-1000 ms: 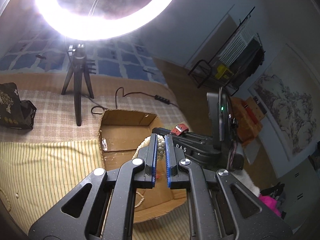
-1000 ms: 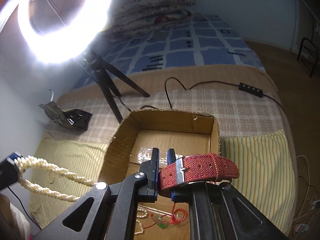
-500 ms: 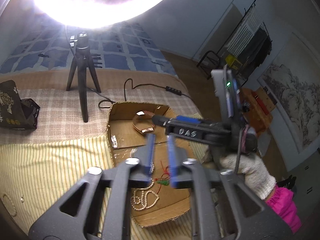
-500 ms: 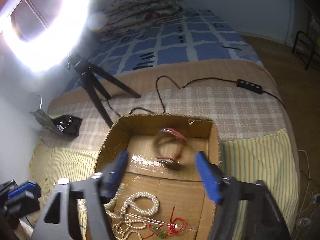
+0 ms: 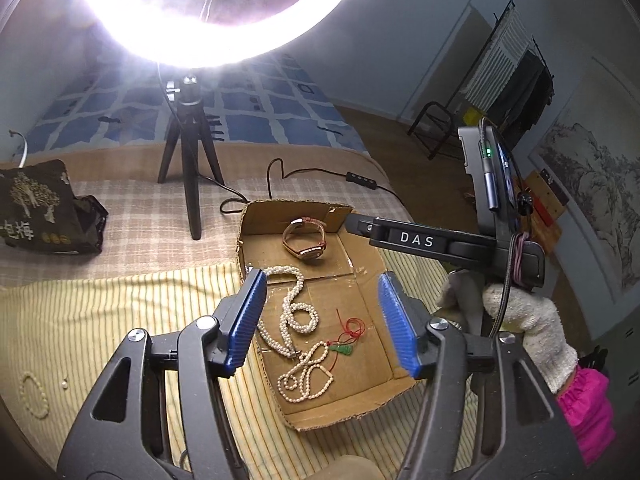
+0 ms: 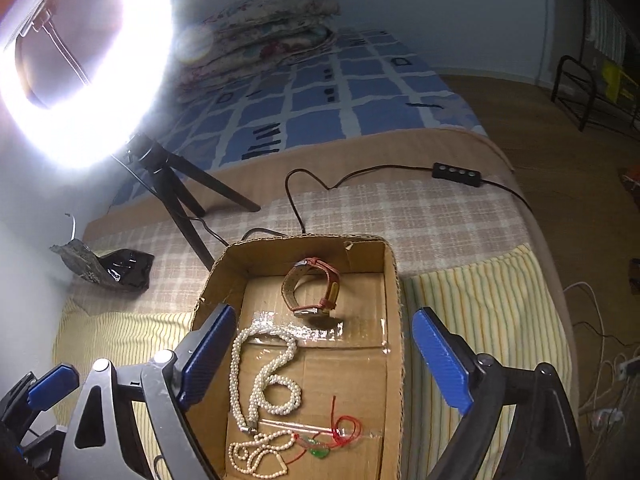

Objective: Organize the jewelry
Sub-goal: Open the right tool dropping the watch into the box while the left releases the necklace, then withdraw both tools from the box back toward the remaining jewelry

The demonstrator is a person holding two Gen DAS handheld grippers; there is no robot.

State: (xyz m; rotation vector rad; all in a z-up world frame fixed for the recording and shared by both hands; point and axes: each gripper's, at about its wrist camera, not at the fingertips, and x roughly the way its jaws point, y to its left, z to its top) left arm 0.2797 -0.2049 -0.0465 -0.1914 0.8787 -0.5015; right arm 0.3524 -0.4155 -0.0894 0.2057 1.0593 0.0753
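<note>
Setting: bedroom; a bed (image 6: 460,224) with checked and striped covers, lit by a ring light (image 5: 216,12) on a tripod (image 5: 188,168).
Box (image 5: 340,404): open cardboard tray on the striped cover, right under both grippers.
Left gripper (image 5: 322,320): jaws spread and empty, having just been opening; box floor shows between them.
Right gripper (image 6: 320,364): jaws wide apart and empty, also just been opening, held by a gloved hand (image 5: 532,332).
Watch (image 6: 312,290): red strap, lying at the box's far end, ahead of the right gripper's tips, apart from them.
Pearls (image 6: 260,376): thick rope coiled between the jaws' span, on the box floor.
Thin beads (image 5: 306,376): nearer end of the box.
Red cord (image 6: 340,432): with green pendant, beside the thin beads.
Bracelet (image 5: 34,396): on the cover, far left of the left gripper.
</note>
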